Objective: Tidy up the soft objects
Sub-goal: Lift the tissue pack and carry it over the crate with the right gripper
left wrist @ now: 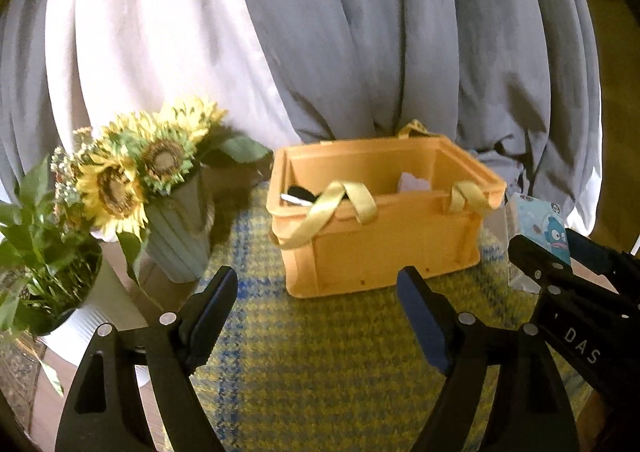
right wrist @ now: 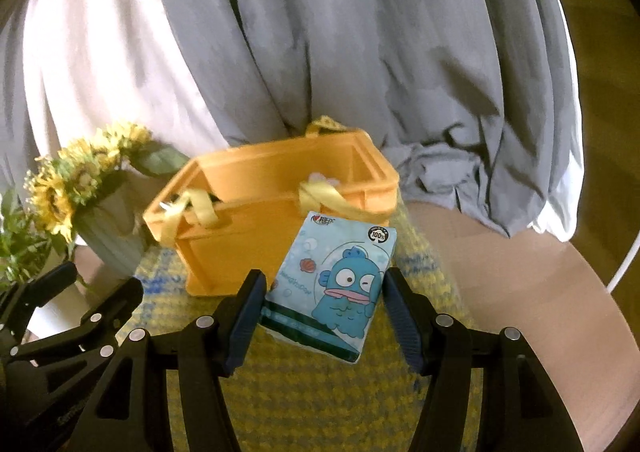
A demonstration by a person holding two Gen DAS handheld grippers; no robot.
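Blue tissue pack [right wrist: 336, 284] clamped in right gripper [right wrist: 320, 312]; left gripper [left wrist: 316, 304] spread empty; one crate [left wrist: 380, 220].

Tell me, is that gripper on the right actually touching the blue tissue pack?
Touching. In the right wrist view, the right gripper has the tissue pack between its fingers, the left one pressed against the pack's edge, holding it in front of the yellow crate.
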